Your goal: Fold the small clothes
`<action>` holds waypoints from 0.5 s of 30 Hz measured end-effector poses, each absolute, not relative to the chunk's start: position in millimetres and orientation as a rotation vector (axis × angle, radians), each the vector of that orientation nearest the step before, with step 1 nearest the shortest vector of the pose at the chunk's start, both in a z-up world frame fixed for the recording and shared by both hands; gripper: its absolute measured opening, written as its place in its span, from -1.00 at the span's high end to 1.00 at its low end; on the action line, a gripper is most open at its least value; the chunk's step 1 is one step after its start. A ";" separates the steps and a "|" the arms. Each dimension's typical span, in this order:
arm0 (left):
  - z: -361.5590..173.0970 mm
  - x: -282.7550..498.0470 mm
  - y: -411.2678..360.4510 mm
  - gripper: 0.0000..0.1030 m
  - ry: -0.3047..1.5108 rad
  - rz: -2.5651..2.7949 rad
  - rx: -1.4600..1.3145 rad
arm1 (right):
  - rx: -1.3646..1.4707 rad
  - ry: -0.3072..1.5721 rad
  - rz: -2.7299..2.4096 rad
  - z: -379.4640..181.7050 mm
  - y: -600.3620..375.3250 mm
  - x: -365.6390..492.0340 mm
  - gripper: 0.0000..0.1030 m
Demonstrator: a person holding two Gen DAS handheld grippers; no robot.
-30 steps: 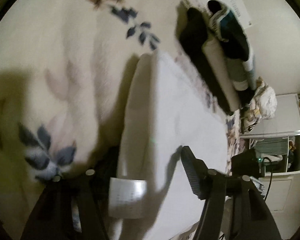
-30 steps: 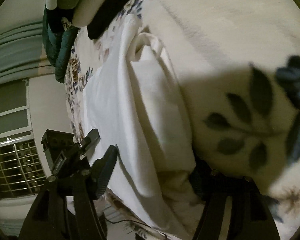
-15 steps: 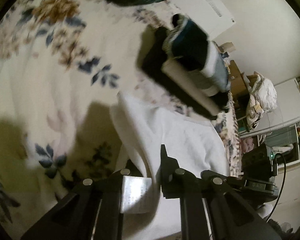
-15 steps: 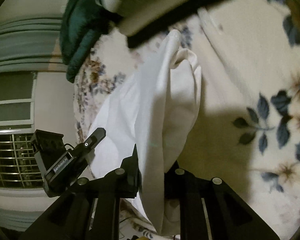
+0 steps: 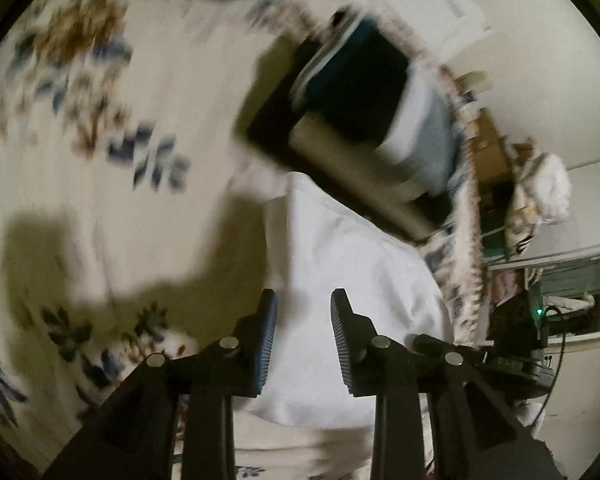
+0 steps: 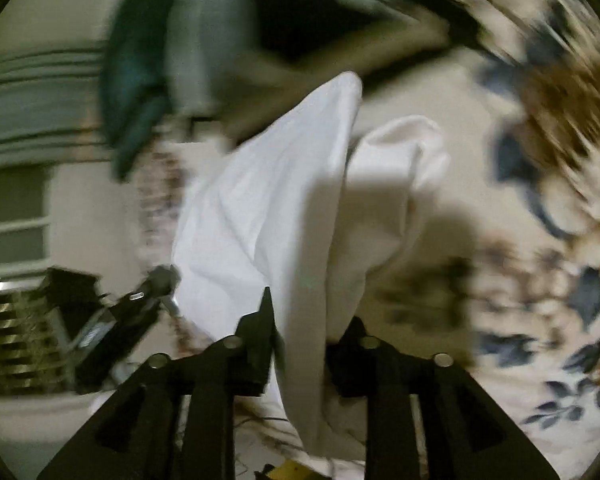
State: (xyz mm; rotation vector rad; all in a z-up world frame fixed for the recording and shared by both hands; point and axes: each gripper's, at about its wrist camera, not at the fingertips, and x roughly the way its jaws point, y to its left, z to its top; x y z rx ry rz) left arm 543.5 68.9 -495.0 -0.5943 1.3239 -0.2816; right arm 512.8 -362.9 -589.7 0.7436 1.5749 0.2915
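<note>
A white garment [image 5: 340, 248] lies partly folded on the floral bed cover [image 5: 100, 160]. My left gripper [image 5: 303, 320] hovers above the garment's near part. Its jaws are opening, and nothing is pinched between the ribbed pads [image 5: 266, 336]. In the right wrist view the same white garment [image 6: 268, 200] rises in a loose fold towards my right gripper [image 6: 308, 324]. Those jaws are opening too. A strip of the cloth still hangs between the fingers [image 6: 260, 332], and I see no pad pressing on it. Both views are blurred by motion.
A stack of folded dark, tan and grey clothes [image 5: 364, 92] sits past the garment, seen also in the right view as blurred folded clothes [image 6: 260, 20]. A black device [image 5: 520, 344] stands off the bed's edge. Shelves [image 5: 560, 280] and a barred window [image 6: 12, 320] lie beyond.
Both grippers closed on the white garment, lifted it and carried it forward, and their jaws have now parted. The left gripper no longer holds the edge with the label.
</note>
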 end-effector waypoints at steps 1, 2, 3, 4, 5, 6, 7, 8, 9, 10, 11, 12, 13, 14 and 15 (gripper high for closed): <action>-507.1 542.0 68.1 0.51 1.346 -0.273 -0.592 | 0.717 1.597 0.247 -601.6 -371.6 507.3 0.07; -519.4 539.4 67.8 0.51 1.364 -0.264 -0.590 | 0.696 1.611 0.221 -611.0 -379.4 500.6 0.07; -527.5 537.5 67.2 0.51 1.375 -0.263 -0.592 | 0.696 1.610 0.216 -615.5 -385.0 495.9 0.04; -534.8 536.4 66.3 0.51 1.380 -0.270 -0.595 | 0.701 1.599 0.212 -617.2 -390.1 492.0 -0.01; -541.6 536.2 64.7 0.51 1.384 -0.273 -0.593 | 0.704 1.574 0.205 -615.3 -395.8 489.0 -0.01; -546.8 537.3 62.5 0.51 1.385 -0.280 -0.595 | 0.705 1.549 0.203 -612.8 -400.6 487.5 -0.01; -551.8 539.9 59.1 0.51 1.390 -0.289 -0.598 | 0.703 1.512 0.200 -607.2 -403.6 488.5 -0.01; -553.7 542.1 55.9 0.51 1.393 -0.292 -0.594 | 0.696 1.488 0.193 -603.5 -403.5 491.9 -0.01; -555.9 545.7 51.7 0.51 1.394 -0.300 -0.592 | 0.688 1.465 0.187 -599.6 -406.7 494.8 -0.01; -557.6 550.1 46.8 0.51 1.396 -0.312 -0.588 | 0.686 1.440 0.184 -595.6 -407.4 500.6 -0.01; -560.9 555.6 39.5 0.50 1.402 -0.326 -0.574 | 0.688 1.420 0.178 -592.6 -409.8 506.4 -0.01; -564.1 560.4 34.0 0.50 1.410 -0.337 -0.565 | 0.696 1.414 0.173 -593.8 -410.8 514.3 -0.05; -569.3 566.1 28.1 0.50 1.419 -0.346 -0.556 | 0.705 1.413 0.169 -594.2 -407.2 521.5 -0.08; -573.0 572.2 22.2 0.51 1.424 -0.349 -0.542 | 0.709 1.410 0.154 -597.2 -404.0 533.6 -0.08; -572.4 575.8 18.5 0.56 1.410 -0.358 -0.535 | 0.705 1.410 0.148 -599.4 -402.7 542.8 -0.08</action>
